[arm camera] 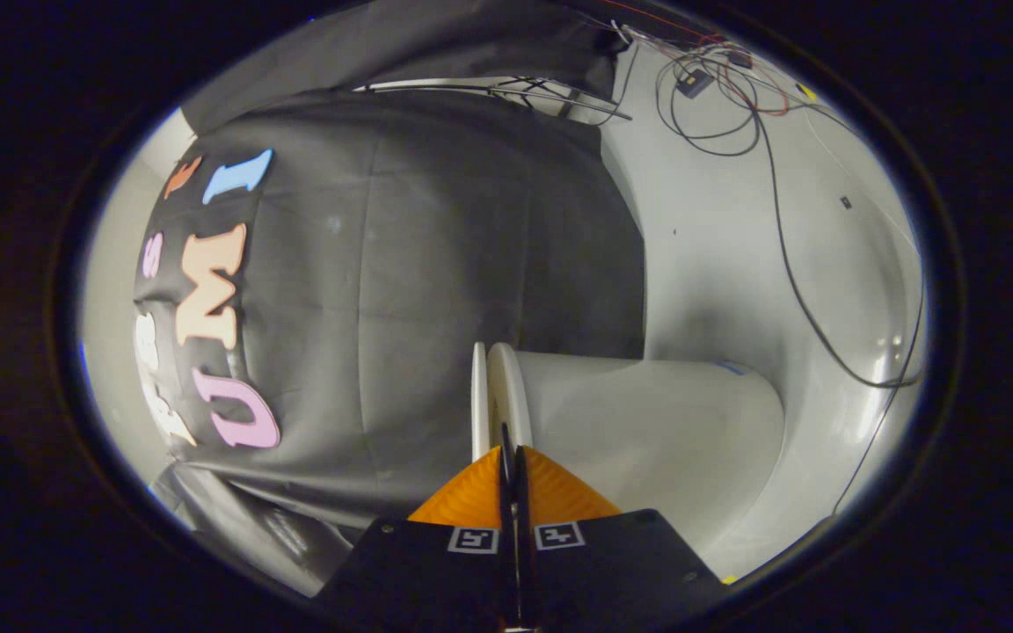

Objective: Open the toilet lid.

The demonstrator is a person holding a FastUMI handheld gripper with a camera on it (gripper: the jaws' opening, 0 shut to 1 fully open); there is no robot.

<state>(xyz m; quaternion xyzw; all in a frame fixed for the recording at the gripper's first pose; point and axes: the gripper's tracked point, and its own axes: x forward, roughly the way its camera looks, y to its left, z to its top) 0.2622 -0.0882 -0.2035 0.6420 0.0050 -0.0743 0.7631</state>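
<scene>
Facing toilet lid (478,400) edge-on (claw (511,457) closed)

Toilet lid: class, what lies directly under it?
The toilet lid lies closed against the seat rim, with the white bowl body beyond. The bowl's inside is covered. The gripper, jaws together, points at the seam.

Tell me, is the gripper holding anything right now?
Cannot tell. The gripper has its fingers pressed together at the rim where the lid meets the toilet, but no pinched edge is visible.
</scene>
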